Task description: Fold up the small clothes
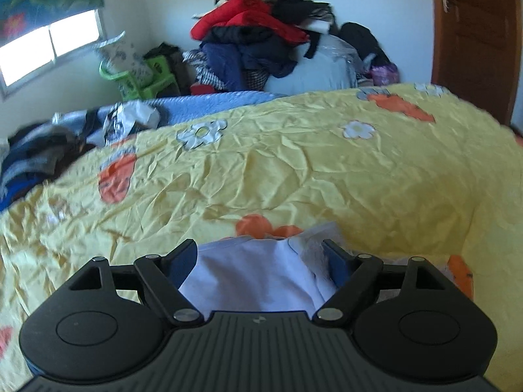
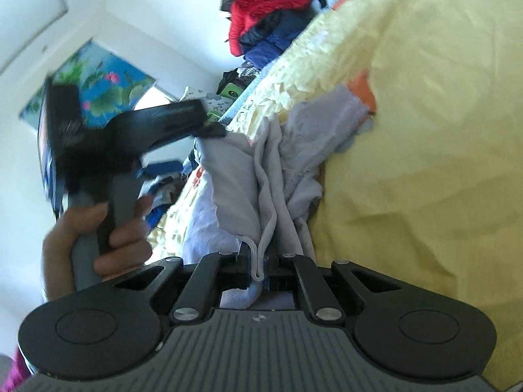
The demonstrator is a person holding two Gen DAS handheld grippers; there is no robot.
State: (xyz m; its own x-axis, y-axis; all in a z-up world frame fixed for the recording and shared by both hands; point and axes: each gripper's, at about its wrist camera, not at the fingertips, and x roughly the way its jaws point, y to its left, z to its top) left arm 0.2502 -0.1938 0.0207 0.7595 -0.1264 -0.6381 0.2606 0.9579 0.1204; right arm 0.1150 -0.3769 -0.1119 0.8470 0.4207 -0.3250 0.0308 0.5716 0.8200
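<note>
Two grippers work one pale lilac cotton garment (image 2: 281, 163) on the crumpled yellow flowered bedsheet (image 1: 327, 170): right gripper (image 2: 258, 266) clamped on its hem, left gripper (image 1: 260, 251) spread wide, cloth between its fingers.

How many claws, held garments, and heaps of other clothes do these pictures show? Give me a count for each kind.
Claws: 2, the left claw open around the pale garment, the right claw shut on its hem.
Held garments: 1.
Clothes heaps: 2, the tall heap by the wall and a dark heap at the bed's left edge.
Total: 5.
</note>
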